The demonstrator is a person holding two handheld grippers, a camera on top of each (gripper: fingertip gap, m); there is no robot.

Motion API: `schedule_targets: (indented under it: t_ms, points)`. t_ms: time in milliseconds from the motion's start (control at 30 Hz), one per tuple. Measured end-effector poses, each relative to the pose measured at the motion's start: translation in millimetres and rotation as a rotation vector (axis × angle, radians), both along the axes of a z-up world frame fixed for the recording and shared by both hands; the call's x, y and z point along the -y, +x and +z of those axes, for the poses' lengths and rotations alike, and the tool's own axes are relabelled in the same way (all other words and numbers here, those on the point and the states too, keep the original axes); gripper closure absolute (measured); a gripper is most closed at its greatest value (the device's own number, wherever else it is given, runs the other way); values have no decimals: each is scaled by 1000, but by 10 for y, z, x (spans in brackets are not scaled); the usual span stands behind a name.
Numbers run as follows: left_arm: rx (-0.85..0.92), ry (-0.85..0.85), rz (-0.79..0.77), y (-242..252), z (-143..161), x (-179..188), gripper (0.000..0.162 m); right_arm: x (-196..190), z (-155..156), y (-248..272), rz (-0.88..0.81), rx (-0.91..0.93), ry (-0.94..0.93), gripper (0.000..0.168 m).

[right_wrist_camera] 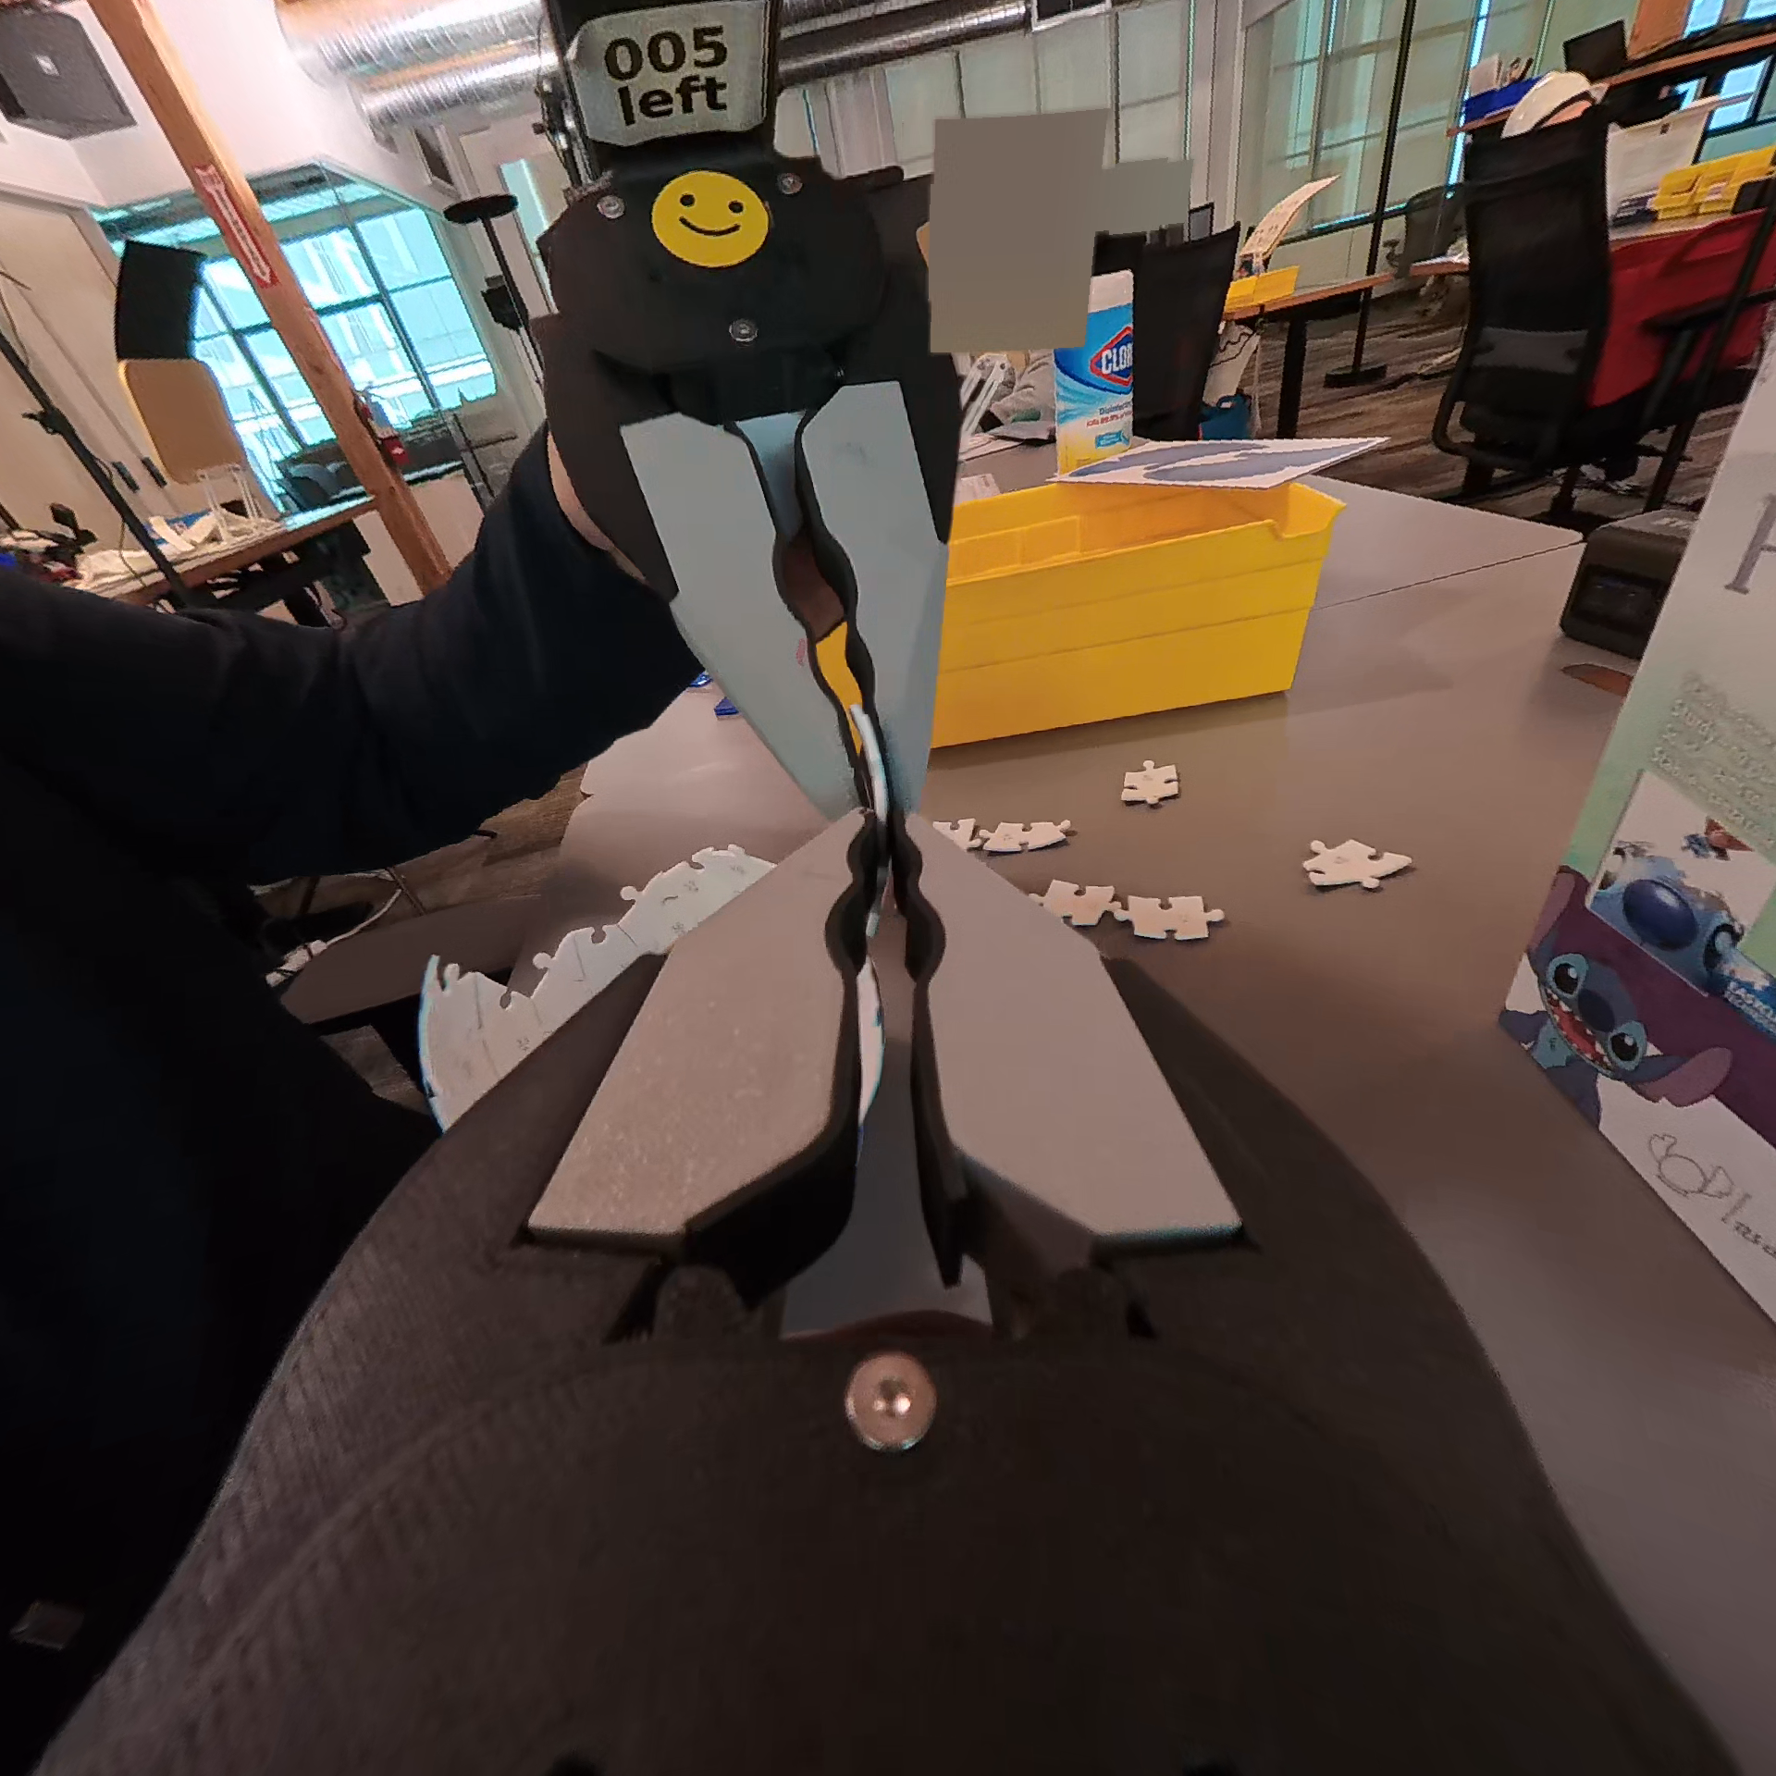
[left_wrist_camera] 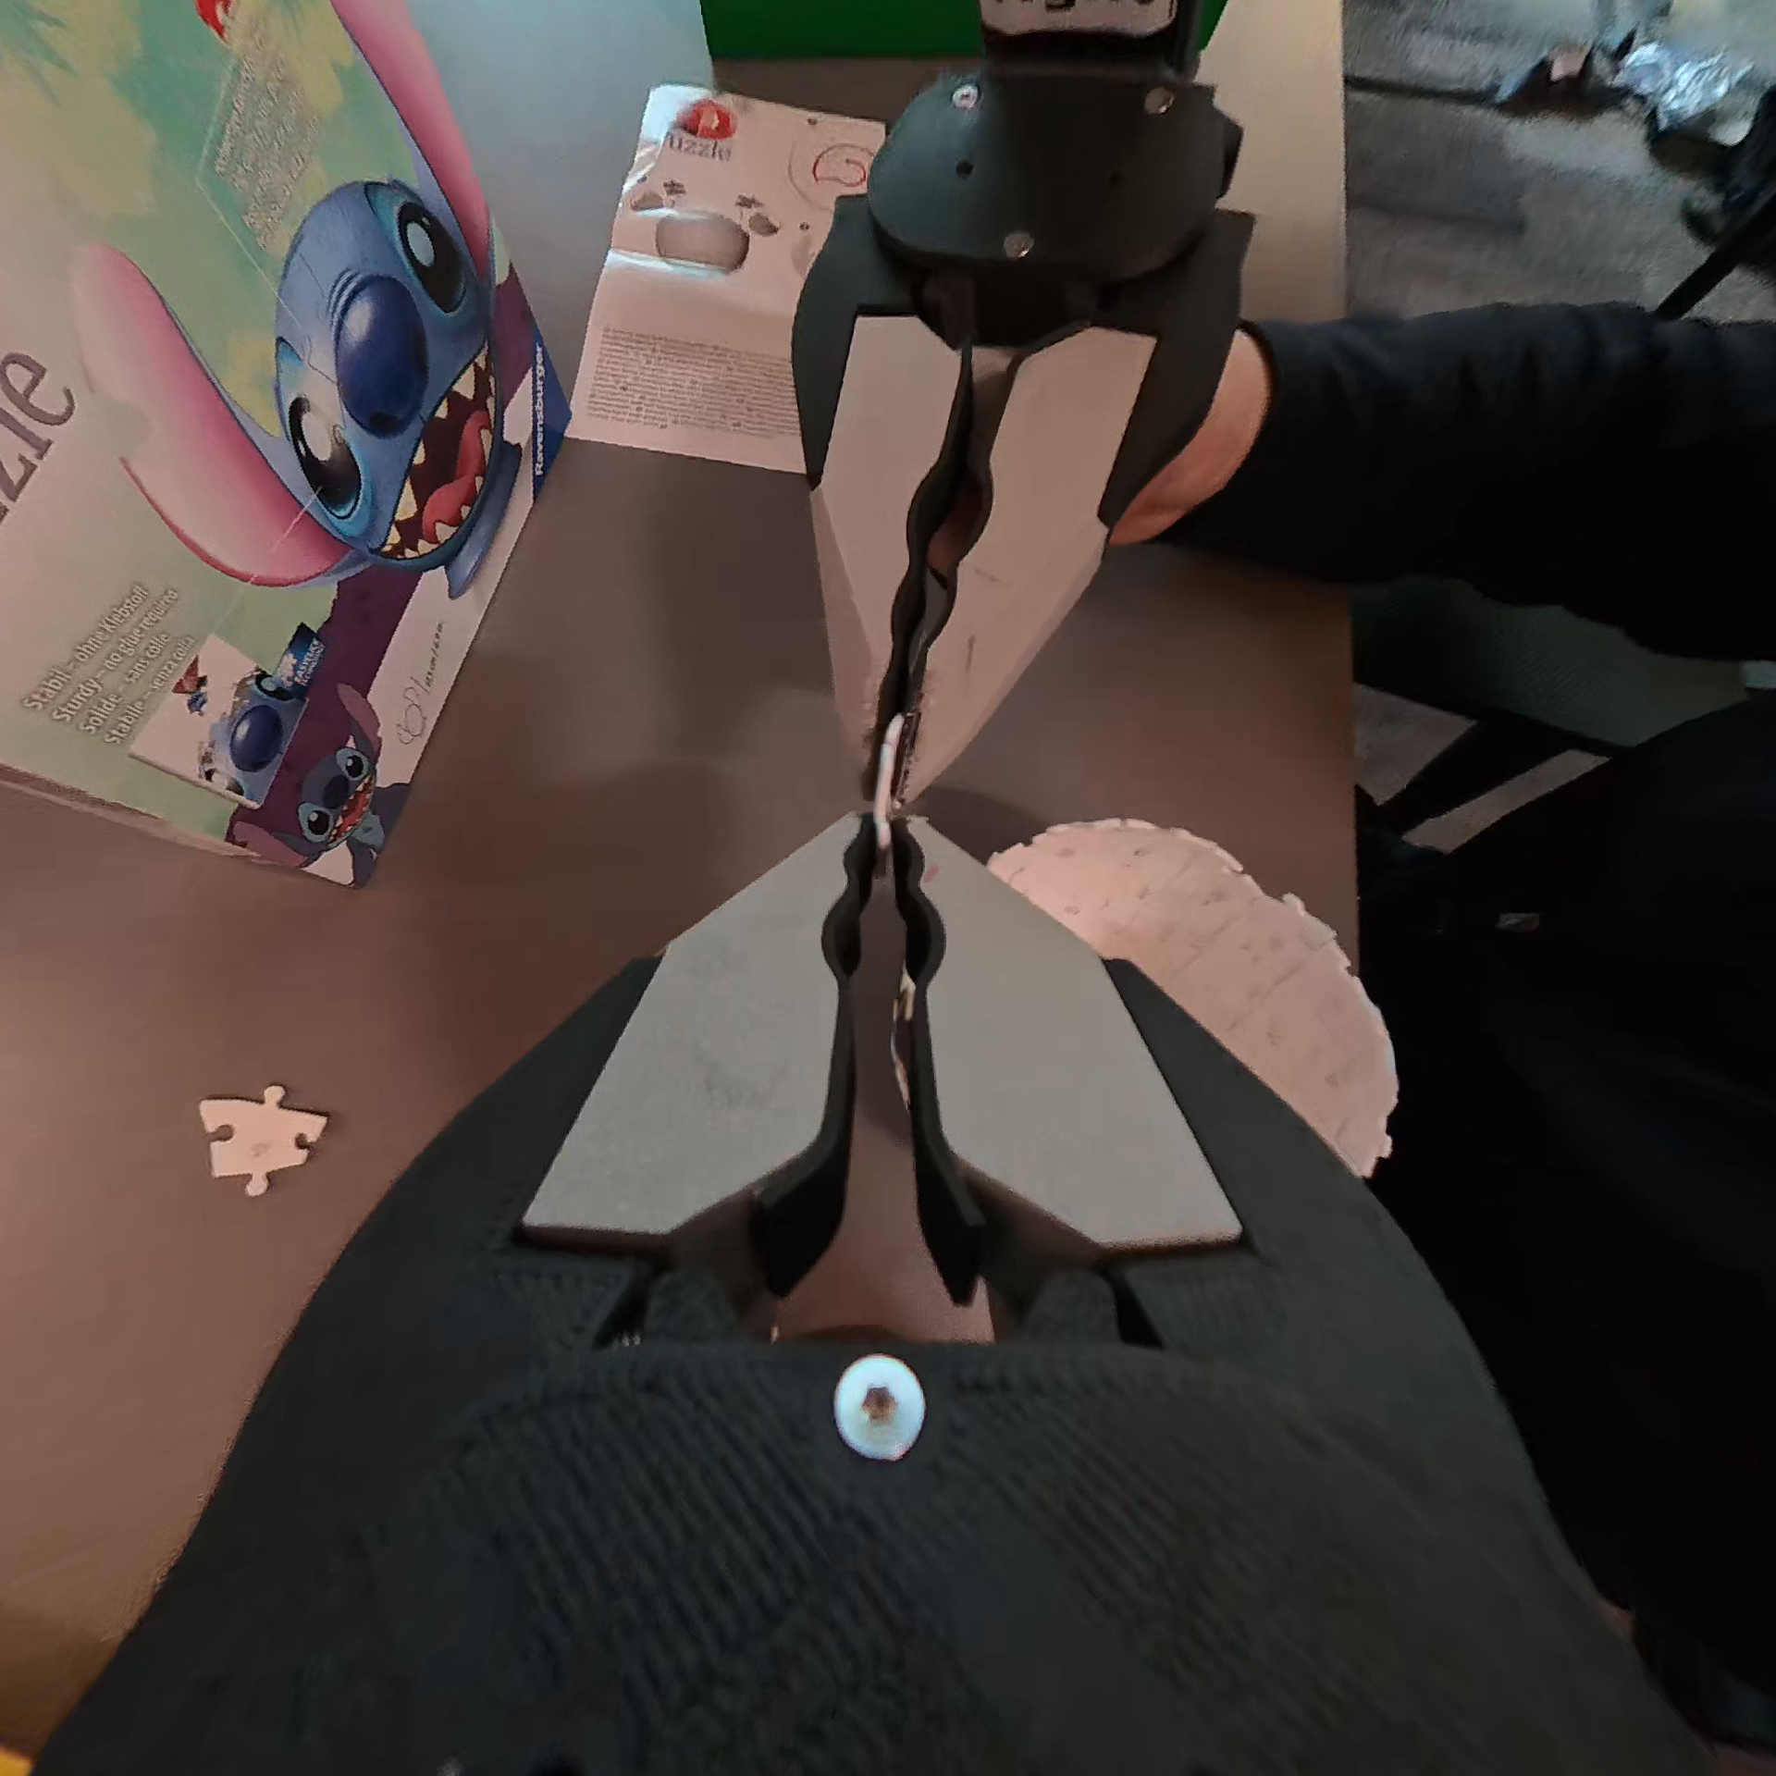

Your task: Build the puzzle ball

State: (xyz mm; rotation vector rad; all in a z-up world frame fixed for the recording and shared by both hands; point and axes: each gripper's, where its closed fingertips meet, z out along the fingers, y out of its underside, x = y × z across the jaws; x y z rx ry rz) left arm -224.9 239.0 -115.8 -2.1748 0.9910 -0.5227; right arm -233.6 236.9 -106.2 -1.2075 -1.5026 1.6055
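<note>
The two grippers meet tip to tip above the table (left_wrist_camera: 673,625). The puzzle box (left_wrist_camera: 240,432) blocks one side; the half-built ball (left_wrist_camera: 1201,961) lies just beside them; loose pieces (right_wrist_camera: 1124,903) and a yellow bin (right_wrist_camera: 1124,615) stand beyond.

An open-plan office-workshop: mesh office chairs (right_wrist_camera: 1528,317), long worktables (right_wrist_camera: 1422,279), large windows (right_wrist_camera: 384,308), exposed ceiling ducts (right_wrist_camera: 423,48).

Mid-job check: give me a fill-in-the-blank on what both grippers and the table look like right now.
1. The left gripper and the right gripper meet tip to tip, each shut on a ____ puzzle piece.
2. Behind the loose pieces stands an open ____ bin.
3. One single loose piece lies on the table near the puzzle ____.
4. The half-built ball shell lies with its ____ inner side showing.

Missing words: white; yellow; box; white
</note>
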Motion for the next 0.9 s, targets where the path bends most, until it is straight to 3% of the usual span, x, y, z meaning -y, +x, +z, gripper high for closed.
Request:
schedule_targets:
  t_ms: [467,900]
  points:
    - [17,50,0,-65,-98,73,162,94,-192,-23,98,87,-60,166]
    - [48,15,-29,-59,-276,185,162,209,-289,-58,151,116,1,162]
